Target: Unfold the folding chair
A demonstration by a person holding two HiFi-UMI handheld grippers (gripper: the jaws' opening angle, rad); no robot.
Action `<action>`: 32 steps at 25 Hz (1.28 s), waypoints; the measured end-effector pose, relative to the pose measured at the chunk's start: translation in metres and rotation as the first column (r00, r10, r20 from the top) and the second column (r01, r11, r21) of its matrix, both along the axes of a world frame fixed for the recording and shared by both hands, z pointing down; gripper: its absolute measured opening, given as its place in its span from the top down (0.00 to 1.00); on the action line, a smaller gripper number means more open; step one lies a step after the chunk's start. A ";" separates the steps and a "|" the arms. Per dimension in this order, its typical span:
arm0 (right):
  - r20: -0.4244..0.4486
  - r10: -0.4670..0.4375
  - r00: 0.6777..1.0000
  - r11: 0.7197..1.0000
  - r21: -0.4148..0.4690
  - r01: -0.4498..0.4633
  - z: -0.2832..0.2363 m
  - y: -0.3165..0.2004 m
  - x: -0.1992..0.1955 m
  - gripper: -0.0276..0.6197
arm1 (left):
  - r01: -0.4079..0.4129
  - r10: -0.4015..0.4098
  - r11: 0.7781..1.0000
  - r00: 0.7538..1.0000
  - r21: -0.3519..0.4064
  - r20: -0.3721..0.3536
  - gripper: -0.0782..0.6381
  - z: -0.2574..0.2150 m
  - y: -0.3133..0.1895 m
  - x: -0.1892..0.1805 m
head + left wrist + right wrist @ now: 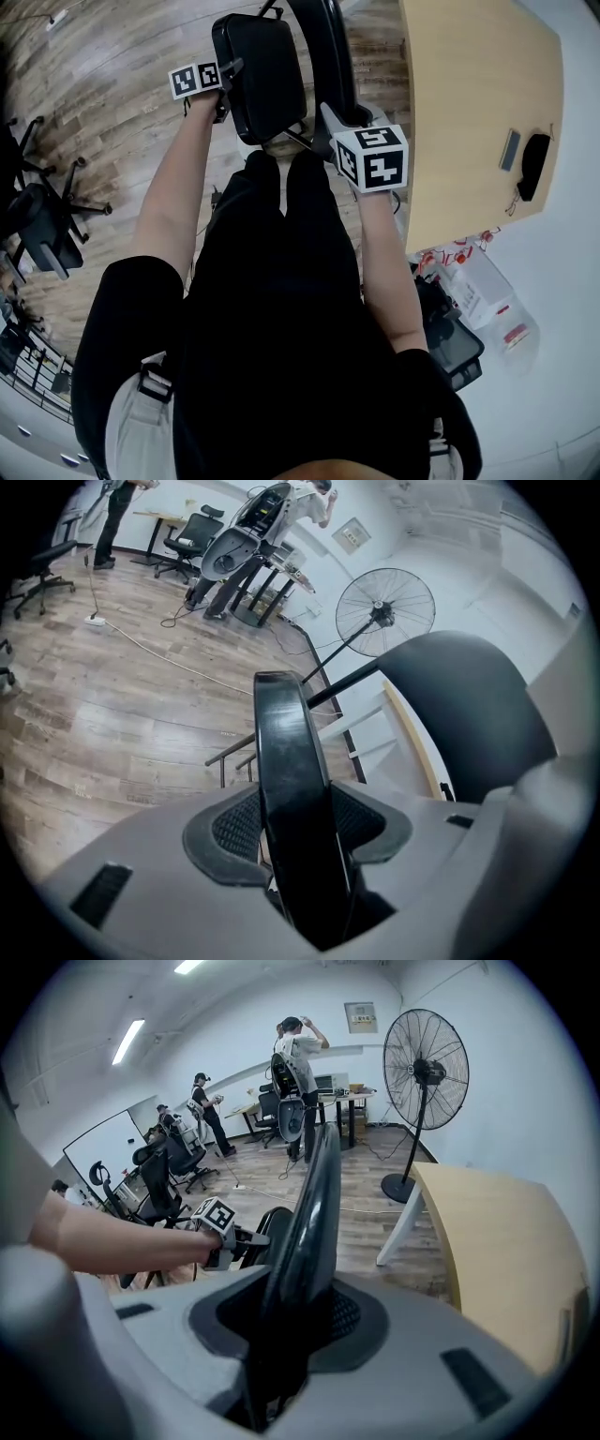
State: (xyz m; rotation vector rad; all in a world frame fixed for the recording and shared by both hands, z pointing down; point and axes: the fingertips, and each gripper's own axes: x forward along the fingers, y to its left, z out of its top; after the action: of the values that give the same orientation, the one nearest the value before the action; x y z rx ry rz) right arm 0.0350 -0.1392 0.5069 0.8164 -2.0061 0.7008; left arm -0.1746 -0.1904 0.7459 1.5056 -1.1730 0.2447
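Head view looks steeply down past your legs to the folding chair [267, 103], which stands on the wood floor [103, 84] just beside the table [469, 112]. Your left gripper [225, 89] is clamped on a side edge of the seat [261, 56]. Your right gripper [330, 122] is clamped on the edge of the backrest [326, 47]. Each gripper view confirms this, with a black panel wedged between its ribbed pads.

Both panels look hard and stiff. The chair is probably fairly light, but its rims are smooth and glossy, so the pads could slide along them. Keep your bite deep on each rim, steady the backrest and swing the seat; the hinge may give suddenly.

Left gripper view alone shows thin metal bars [230, 754] beyond the seat, probably the frame, and a standing fan [384, 611] behind. Right gripper view alone shows your left gripper on the seat from the side. Only the head view shows both grips together and how near the table is
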 end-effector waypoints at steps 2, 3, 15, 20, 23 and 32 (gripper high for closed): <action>0.005 -0.003 1.000 1.000 -0.007 0.003 0.003 0.002 -0.004 0.79 | 0.008 -0.008 1.000 1.000 0.001 -0.015 0.60 0.007 0.006 -0.012; 0.008 -0.003 1.000 1.000 -0.010 0.004 0.005 0.002 -0.005 0.79 | 0.010 -0.010 1.000 1.000 0.004 -0.026 0.60 0.011 0.008 -0.018; 0.026 -0.011 1.000 0.999 -0.040 0.012 0.027 0.008 -0.025 0.79 | 0.013 -0.008 0.999 0.988 0.031 -0.155 0.60 0.053 0.033 -0.077; 0.037 -0.010 0.999 0.999 -0.053 0.012 0.034 0.008 -0.030 0.79 | 0.017 -0.003 0.998 0.976 0.062 -0.218 0.60 0.068 0.039 -0.095; 0.045 -0.006 0.999 0.998 -0.066 0.009 0.041 0.006 -0.026 0.79 | 0.023 -0.004 0.997 0.968 0.072 -0.250 0.60 0.079 0.043 -0.102; 0.066 0.009 0.998 0.995 -0.099 -0.002 0.060 0.000 -0.010 0.79 | 0.021 0.015 0.994 0.942 0.103 -0.335 0.59 0.110 0.053 -0.120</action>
State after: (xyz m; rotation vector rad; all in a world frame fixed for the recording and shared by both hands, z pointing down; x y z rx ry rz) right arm 0.0247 -0.1390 0.5670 0.7491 -2.0111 0.8335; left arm -0.2943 -0.1376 0.8558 1.5647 -0.9248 -0.0776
